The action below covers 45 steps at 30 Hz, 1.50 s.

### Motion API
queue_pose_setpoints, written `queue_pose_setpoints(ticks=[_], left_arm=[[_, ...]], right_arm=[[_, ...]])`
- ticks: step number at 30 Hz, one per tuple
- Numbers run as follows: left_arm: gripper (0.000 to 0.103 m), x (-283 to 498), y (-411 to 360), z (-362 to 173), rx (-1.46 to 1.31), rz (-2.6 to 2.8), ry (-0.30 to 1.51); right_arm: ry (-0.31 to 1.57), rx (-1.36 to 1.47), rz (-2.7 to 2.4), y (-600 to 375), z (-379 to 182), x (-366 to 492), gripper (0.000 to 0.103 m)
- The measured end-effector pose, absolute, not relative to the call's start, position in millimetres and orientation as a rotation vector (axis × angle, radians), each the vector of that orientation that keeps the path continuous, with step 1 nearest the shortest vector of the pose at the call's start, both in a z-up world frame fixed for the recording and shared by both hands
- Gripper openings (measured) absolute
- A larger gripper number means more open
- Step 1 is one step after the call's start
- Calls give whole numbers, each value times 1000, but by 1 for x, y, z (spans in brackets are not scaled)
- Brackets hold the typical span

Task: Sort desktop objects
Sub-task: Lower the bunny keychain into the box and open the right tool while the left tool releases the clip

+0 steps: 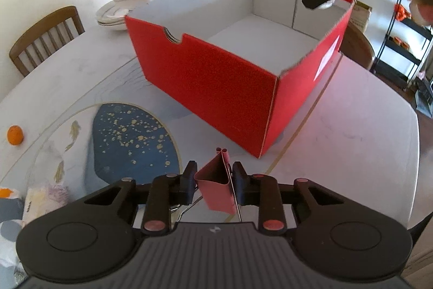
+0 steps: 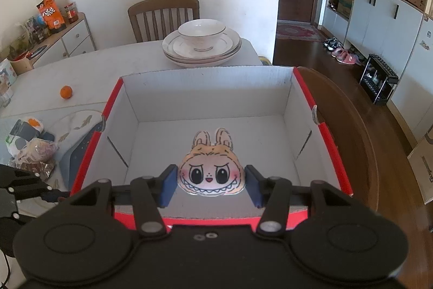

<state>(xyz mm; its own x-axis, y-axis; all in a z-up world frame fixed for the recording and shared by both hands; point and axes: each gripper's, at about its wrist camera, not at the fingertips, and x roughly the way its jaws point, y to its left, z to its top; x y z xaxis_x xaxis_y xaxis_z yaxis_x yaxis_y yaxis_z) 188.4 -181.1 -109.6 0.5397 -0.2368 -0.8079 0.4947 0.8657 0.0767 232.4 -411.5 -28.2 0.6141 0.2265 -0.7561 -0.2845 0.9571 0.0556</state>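
Left wrist view shows a red binder clip (image 1: pixel 216 187) clamped between the pads of the left tool (image 1: pixel 213 182), raised above the counter (image 1: pixel 351 126) just near of the red cardboard box (image 1: pixel 211 83). Right wrist view shows the right tool (image 2: pixel 211 184) holding a flat plush bunny face (image 2: pixel 212 169) by its sides over the box's white inside, with stacked plates and a bowl (image 2: pixel 201 34) beyond the far wall and an orange (image 2: pixel 66 92) to the left.

Red binder clip (image 1: pixel 215 187) between tool (image 1: pixel 213 180) fingers
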Motion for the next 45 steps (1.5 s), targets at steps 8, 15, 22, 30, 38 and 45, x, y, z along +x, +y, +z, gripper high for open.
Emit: queue_pose_setpoints(ticks=[8, 15, 22, 30, 38, 45], left_arm=[[27, 186, -180, -52, 291, -451, 820], [27, 206, -196, -19, 285, -490, 778], [27, 238, -234, -21, 297, -534, 776], [27, 279, -265, -39, 306, -567, 828], [27, 317, -285, -70, 339, -563, 936], [27, 337, -304, -95, 420, -547, 1027]], right_arm=[[869, -70, 292, -415, -29, 238, 52], [891, -69, 291, -423, -34, 247, 52], [922, -78, 282, -429, -41, 258, 52], [938, -135, 298, -426, -49, 265, 52], [989, -177, 331, -424, -63, 283, 52], [1061, -196, 328, -424, -78, 296, 52]])
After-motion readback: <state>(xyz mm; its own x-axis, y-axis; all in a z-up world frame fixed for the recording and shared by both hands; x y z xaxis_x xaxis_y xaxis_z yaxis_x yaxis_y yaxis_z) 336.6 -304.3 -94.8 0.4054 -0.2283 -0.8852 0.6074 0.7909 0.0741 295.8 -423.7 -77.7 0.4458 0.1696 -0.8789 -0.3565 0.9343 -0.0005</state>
